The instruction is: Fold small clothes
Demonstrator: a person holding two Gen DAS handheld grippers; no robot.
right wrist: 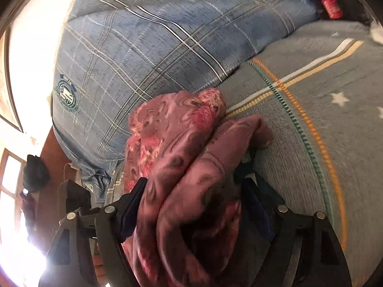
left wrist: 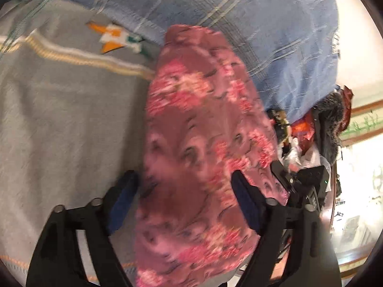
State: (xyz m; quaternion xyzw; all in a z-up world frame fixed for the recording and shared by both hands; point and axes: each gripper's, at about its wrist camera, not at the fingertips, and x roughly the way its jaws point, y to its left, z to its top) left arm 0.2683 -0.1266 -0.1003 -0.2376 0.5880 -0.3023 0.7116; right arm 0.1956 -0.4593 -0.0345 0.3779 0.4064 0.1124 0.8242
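Each gripper [left wrist: 184,191] [right wrist: 191,198] is black with silver pivot screws and dark blue pads [left wrist: 122,203].

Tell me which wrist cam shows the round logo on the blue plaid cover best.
Right wrist view: the round logo sits in plain sight on the blue plaid cover, sharp enough to make out as a badge. The left wrist view shows the cover only; no logo is visible there.

Grey striped bedspread [right wrist: 335,143], blue plaid quilt [right wrist: 143,47], bright window [right wrist: 9,179]
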